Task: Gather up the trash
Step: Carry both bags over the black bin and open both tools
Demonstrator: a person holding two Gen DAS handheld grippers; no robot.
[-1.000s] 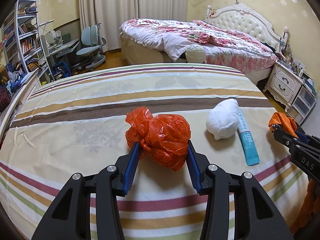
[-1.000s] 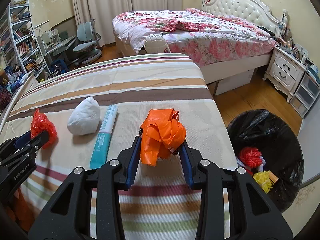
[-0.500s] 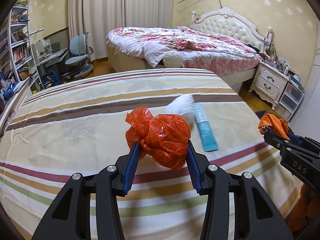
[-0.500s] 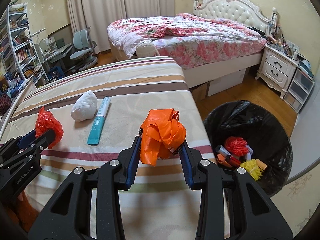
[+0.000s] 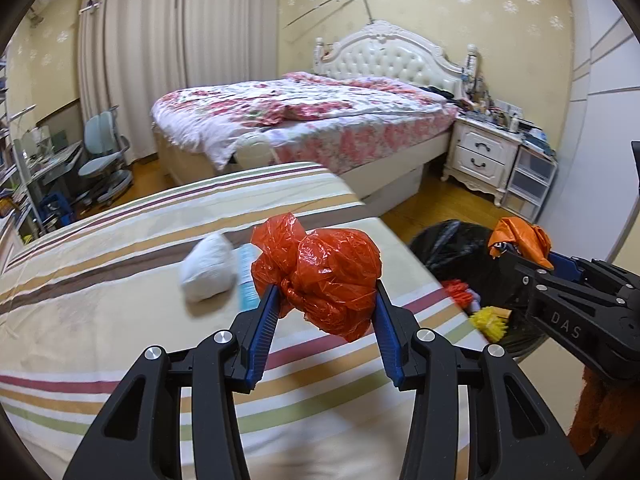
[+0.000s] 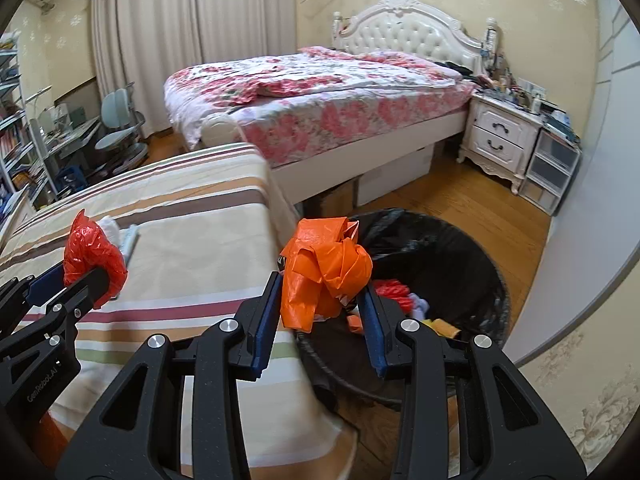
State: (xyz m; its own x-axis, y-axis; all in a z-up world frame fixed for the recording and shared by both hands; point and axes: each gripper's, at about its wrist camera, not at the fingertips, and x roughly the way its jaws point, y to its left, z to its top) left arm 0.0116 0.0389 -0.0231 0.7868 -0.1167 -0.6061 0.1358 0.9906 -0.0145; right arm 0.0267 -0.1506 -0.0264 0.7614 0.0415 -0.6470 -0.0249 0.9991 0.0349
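My left gripper (image 5: pixel 325 300) is shut on a crumpled red plastic bag (image 5: pixel 320 276), held above the striped bed (image 5: pixel 120 280) near its right edge. My right gripper (image 6: pixel 320 296) is shut on a crumpled orange plastic bag (image 6: pixel 324 268), which hangs over the near rim of the black-lined trash bin (image 6: pixel 440 240). The bin (image 5: pixel 448 244) holds red, yellow and other scraps. In the left wrist view the right gripper (image 5: pixel 516 256) with the orange bag (image 5: pixel 520 236) shows at the right. The right wrist view has the left gripper (image 6: pixel 84 276) and its red bag (image 6: pixel 90 248) at the left.
A white wad (image 5: pixel 208 268) and a teal tube (image 5: pixel 246 276) lie on the striped bed. Behind stand a floral bed (image 5: pixel 300 120), a white nightstand (image 5: pixel 480 156), plastic drawers (image 6: pixel 552 172) and a desk chair (image 5: pixel 104 160). Wooden floor (image 6: pixel 460 200) surrounds the bin, with a wall (image 6: pixel 592 240) to its right.
Both grippers have swung to the right with their bags still held. The trash bin has come under the right gripper, and the wad and tube have slid left in view.
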